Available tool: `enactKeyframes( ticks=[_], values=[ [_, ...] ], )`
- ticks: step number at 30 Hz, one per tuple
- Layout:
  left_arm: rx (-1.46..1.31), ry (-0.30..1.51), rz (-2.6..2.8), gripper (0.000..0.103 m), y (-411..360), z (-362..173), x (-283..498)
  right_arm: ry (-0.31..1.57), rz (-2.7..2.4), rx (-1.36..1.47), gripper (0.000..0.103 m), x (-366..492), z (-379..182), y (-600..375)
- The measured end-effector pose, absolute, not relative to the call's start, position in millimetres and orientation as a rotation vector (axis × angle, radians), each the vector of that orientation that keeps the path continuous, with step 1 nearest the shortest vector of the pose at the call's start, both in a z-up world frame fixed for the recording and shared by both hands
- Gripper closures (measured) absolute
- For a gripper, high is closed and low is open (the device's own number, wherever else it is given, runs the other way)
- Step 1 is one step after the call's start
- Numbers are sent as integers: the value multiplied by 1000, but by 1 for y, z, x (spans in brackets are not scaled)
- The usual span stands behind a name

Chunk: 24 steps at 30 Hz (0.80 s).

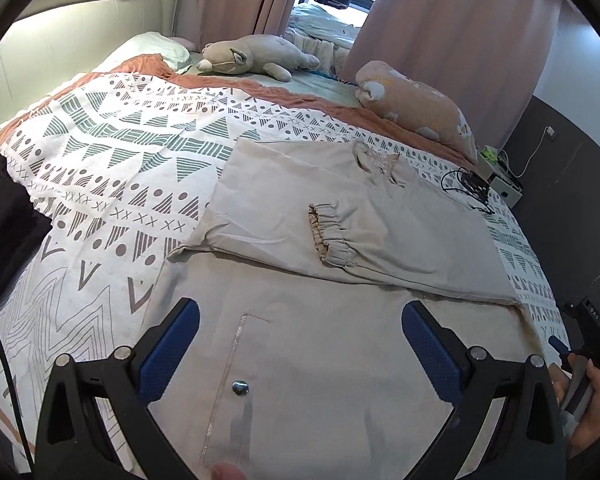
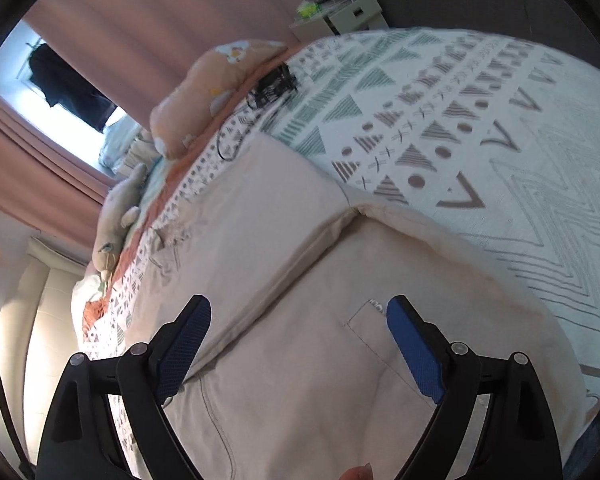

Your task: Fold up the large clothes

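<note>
My left tongs are wide apart, holding nothing. My right tongs are apart too. The beige jacket lies flat under both.

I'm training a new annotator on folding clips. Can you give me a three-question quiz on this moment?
1. True or false: the left gripper is clamped on the beige jacket.
2. Where does the elastic sleeve cuff lie? A) hanging off the bed B) folded across the jacket's body C) under the pink pillow
3. Fill in: the jacket lies spread on a patterned ____.

Key:
1. False. Its jaws stand wide open above the cloth with nothing between them, and so do those of the right gripper.
2. B
3. bedspread
</note>
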<state>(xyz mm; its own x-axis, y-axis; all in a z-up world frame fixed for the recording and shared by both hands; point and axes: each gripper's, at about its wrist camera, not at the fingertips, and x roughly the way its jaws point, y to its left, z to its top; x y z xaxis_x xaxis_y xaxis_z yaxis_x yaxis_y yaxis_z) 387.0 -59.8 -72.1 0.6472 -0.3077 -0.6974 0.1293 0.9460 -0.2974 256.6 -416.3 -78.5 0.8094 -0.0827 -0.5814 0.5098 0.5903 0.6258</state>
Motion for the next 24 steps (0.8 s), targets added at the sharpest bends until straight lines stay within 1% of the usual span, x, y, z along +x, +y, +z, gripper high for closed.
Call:
enactKeyframes(
  ticks=[3,8,15,18,24],
  values=[
    [-282,815,-257,0,-48,-69,372,537,-331,871,14,242,-78,-407],
    [-272,694,-265,0,-41,-58,338,503,-311,855,14,214,-80,-402],
    [-265,703,-275,0,-30,-57,311,501,-300,863,14,184,-83,-400],
    [-276,708,-256,0,-20,-56,296,530,-322,834,14,169,-78,-395],
    [-341,708,-211,0,4,-58,256,501,-311,802,14,125,-68,-380]
  ],
)
